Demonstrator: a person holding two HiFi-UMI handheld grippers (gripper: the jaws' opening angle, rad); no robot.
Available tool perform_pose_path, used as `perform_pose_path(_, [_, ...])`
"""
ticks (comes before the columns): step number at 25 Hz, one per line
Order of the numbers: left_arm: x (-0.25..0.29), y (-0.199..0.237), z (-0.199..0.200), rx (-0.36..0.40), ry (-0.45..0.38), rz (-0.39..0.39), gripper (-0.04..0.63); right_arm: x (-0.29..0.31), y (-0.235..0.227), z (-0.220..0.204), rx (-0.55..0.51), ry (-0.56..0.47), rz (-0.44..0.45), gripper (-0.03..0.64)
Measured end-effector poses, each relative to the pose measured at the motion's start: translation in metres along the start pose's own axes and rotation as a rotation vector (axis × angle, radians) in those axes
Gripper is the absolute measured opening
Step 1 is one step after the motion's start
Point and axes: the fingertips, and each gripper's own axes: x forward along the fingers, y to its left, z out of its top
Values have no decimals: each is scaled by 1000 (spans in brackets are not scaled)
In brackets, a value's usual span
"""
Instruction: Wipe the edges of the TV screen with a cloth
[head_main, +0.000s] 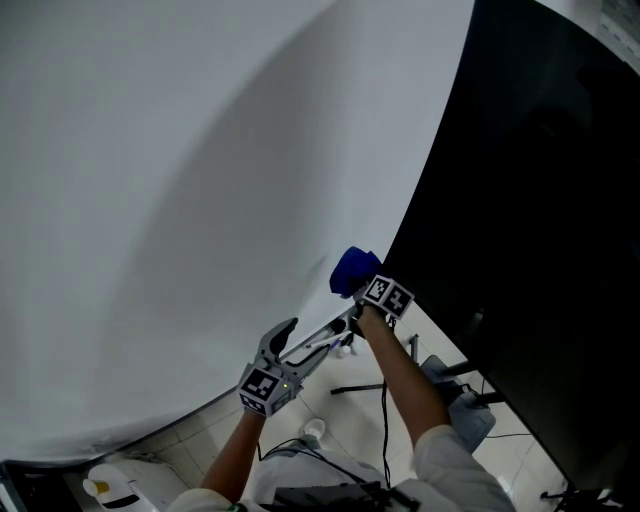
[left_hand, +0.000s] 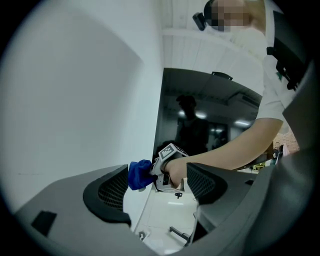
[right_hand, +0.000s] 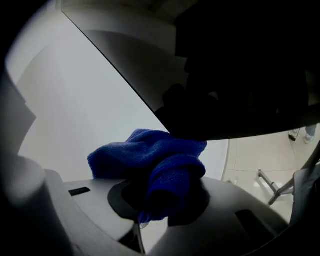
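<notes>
The black TV screen (head_main: 540, 220) fills the right of the head view, mounted against a white wall (head_main: 180, 180). My right gripper (head_main: 358, 283) is shut on a bunched blue cloth (head_main: 352, 268), which presses at the screen's lower left corner. In the right gripper view the blue cloth (right_hand: 155, 162) bulges from between the jaws, touching the screen's edge (right_hand: 130, 90). My left gripper (head_main: 288, 338) hangs below and left of it, open, with nothing between its jaws. The left gripper view shows the cloth (left_hand: 139, 174), the right gripper (left_hand: 150, 172) and the screen (left_hand: 200, 115).
Below lies a pale tiled floor (head_main: 350, 405) with a dark stand leg (head_main: 358, 388), cables and a grey-blue object (head_main: 462, 410). A white container (head_main: 115, 488) sits at the bottom left. The person's forearm (left_hand: 235, 150) crosses the left gripper view.
</notes>
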Motion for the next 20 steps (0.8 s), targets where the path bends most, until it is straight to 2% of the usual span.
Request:
perform_pose_path(7, [8, -10, 8, 2, -20, -32, 353, -33, 44, 26, 68, -46, 55, 84])
perform_pose_path(12, [8, -16, 14, 4, -39, -50, 353, -46, 77, 76, -20, -164, 156, 83])
perform_pose_path(20, [10, -22, 26, 16, -74, -80, 353, -95, 153, 158, -73, -317, 287, 80])
